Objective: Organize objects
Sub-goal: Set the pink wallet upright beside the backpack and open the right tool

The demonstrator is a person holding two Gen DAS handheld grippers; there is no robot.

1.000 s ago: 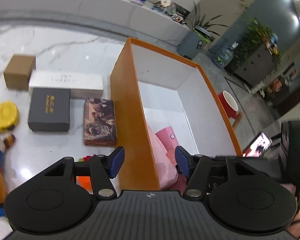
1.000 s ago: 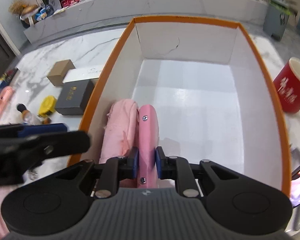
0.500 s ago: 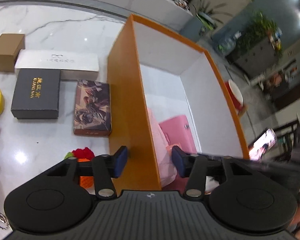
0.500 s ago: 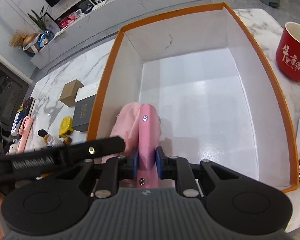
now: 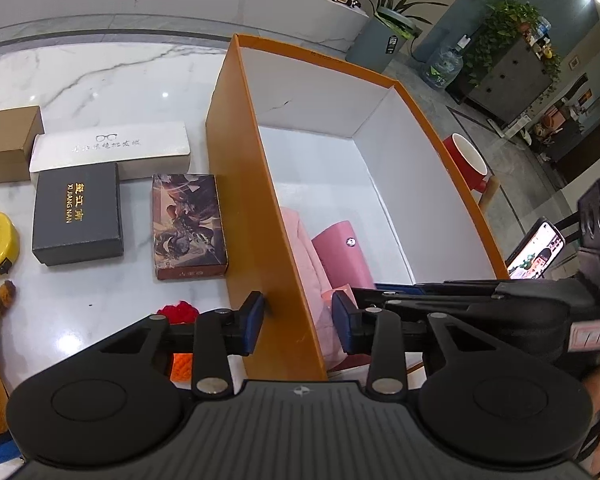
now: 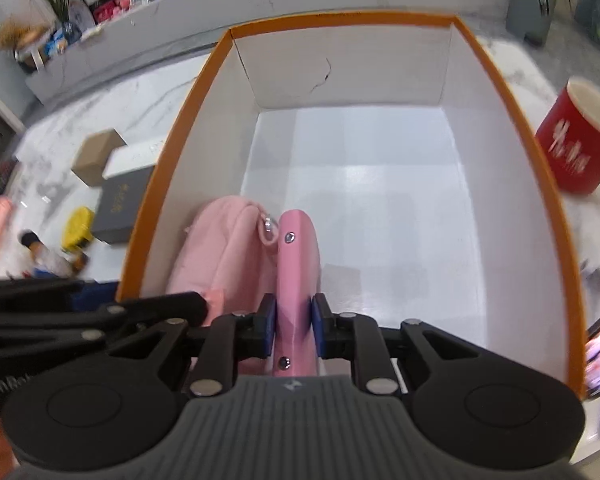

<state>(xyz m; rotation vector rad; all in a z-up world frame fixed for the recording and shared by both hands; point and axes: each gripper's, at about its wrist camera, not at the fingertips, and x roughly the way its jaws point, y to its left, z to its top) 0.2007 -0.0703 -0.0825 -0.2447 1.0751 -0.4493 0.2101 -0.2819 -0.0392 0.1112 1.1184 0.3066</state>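
We've got the right gripper [image 6: 294, 326] pinching the pink case [image 6: 296, 280] on edge inside the orange box [image 5: 256, 216], squeezed right up against the pink pouch [image 6: 224, 256] at the box's left wall, though its jaws are starting to ease apart. The left gripper [image 5: 298, 322] straddles that left wall, jaws closing in, outer pad touching the orange face and inner pad not yet on it, so nothing is clamped there. Our worry: the case is tall and thin, so if the right one lets go before it leans properly on the pouch, it probably flops flat onto the white floor and eats space. Also, the cardboard wall looks flimsy, and a hard squeeze or a tug from the left could bow it or drag the whole box across the counter [image 5: 100, 80] toward the picture box [image 5: 188, 226] sitting just beside it. Compared with a second ago, the left jaws were spread much wider around the wall, and the right's grip on the case was a touch tighter.
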